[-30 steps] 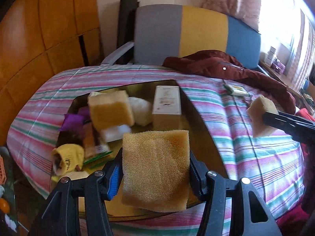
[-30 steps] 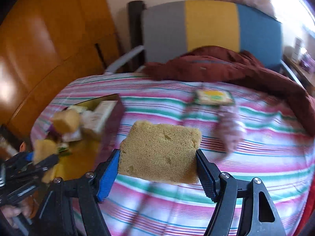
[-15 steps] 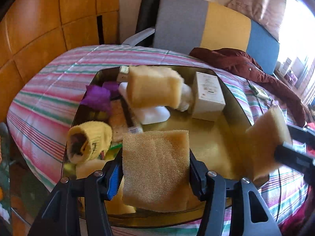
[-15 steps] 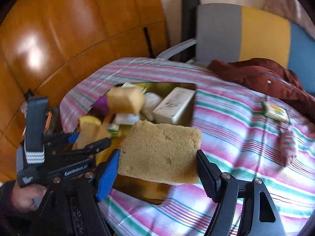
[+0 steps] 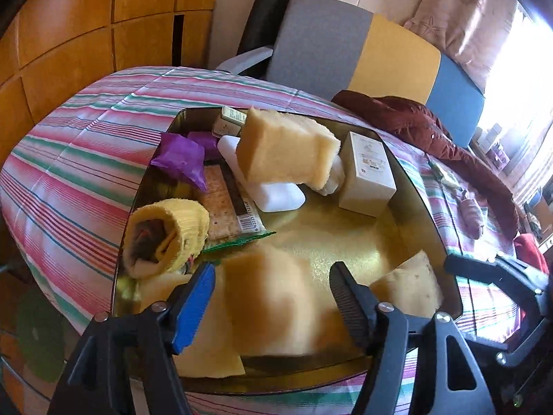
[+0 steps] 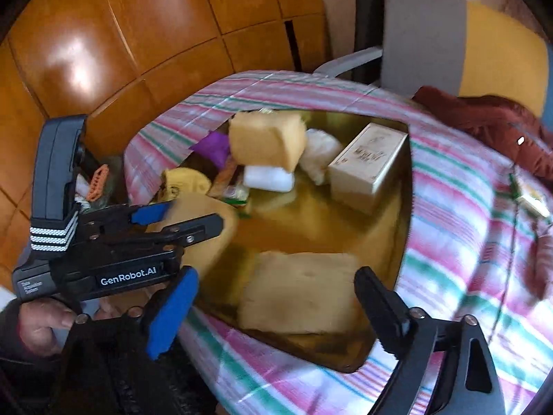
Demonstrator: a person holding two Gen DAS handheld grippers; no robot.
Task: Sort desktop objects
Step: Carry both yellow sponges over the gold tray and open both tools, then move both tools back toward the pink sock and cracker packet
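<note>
Wooden panels (image 5: 69, 34) and a grey, yellow and blue chair (image 5: 363, 55) stand behind a bed with a striped cover (image 5: 69, 159), and a golden tray (image 5: 331, 235) lies on that cover.

From the left wrist view, the left gripper (image 5: 273, 297) has its 2 fingers spread apart over the near part of the tray. A blurred sponge (image 5: 269, 297) sits between them, with a gap on each side, so it is not clamped. On the far half of the tray another sponge (image 5: 287, 148) leans on a white block (image 5: 273, 190); a cream box (image 5: 368, 178) stands right of it, a purple packet (image 5: 179, 159) and a yellow rolled cloth (image 5: 166, 235) are left of it. At the tray's right near corner a third sponge (image 5: 408, 290) lies beside the right gripper's body.

From the right wrist view, the right gripper (image 6: 276, 307) is also open, and a sponge (image 6: 300, 294) lies flat on the tray's near edge (image 6: 345, 363) between the fingers, not pressed. Left of the tray, a hand (image 6: 38, 325) holds the left gripper (image 6: 186, 218), its fingers open around a sponge (image 6: 207, 235).
</note>
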